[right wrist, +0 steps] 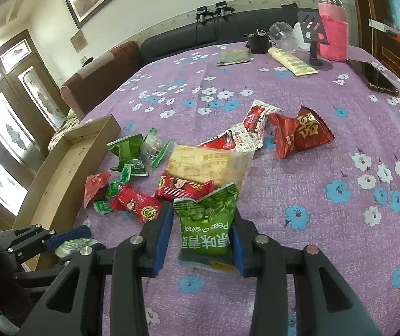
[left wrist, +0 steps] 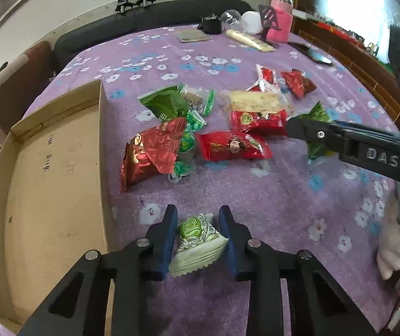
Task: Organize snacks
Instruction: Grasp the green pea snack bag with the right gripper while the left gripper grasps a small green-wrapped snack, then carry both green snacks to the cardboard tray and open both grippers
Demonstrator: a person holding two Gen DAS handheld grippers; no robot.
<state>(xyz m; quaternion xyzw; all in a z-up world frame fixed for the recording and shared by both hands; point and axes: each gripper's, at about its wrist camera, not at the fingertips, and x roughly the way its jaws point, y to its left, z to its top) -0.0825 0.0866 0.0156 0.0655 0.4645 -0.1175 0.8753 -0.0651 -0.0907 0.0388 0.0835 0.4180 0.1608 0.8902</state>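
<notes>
left claw (left wrist: 198, 240) pinching small green-and-white candy packet (left wrist: 197, 242) beside shallow cardboard tray (left wrist: 45, 184) wall | right claw (right wrist: 201, 229) pinching green "Peas Original" packet (right wrist: 207, 224) at snack pile (right wrist: 188, 165) edge | bare purple floral desk (right wrist: 326, 145) rightward

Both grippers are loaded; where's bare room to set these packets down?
The cardboard box floor is bare. So is the purple cloth between the snack pile and the left gripper. The pile itself is crowded.
</notes>
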